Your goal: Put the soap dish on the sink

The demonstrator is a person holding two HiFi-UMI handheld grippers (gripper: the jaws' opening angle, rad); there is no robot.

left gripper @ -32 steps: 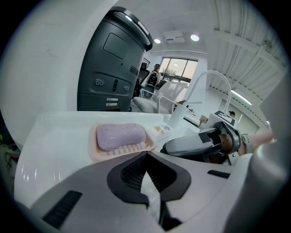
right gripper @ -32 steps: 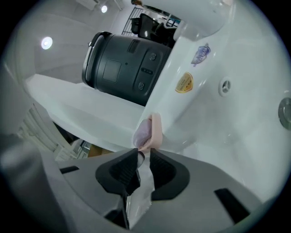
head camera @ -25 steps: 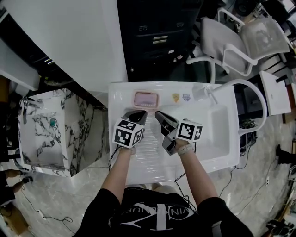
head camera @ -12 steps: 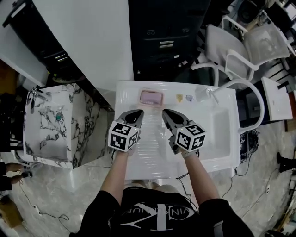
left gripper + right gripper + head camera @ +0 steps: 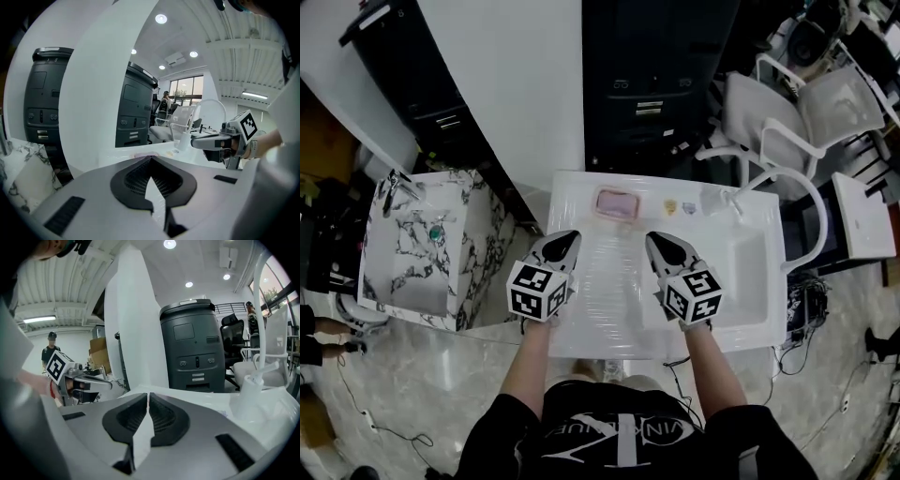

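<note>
Apparently done: soap dish [image 5: 615, 203] rests on sink [image 5: 741, 330] ledge, so left gripper [image 5: 565, 238], right gripper [image 5: 662, 240] hang clenched, empty, short of dish.

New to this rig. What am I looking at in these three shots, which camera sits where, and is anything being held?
There is no robot here. A person holds a two-jaw gripper in each hand, and each gripper carries a cube with square markers.

The head view comes from a camera on the person's head, looking down. It shows the left gripper and the right gripper hovering over a white sink.

The other two pictures come from a camera riding on each gripper, looking along that gripper's own jaws.

The pink soap dish lies at the sink's back edge. To its right are two small items, too small to identify, and the curved faucet. A separate marbled sink stands to the left.

Both grippers have their jaws together and hold nothing.
</note>
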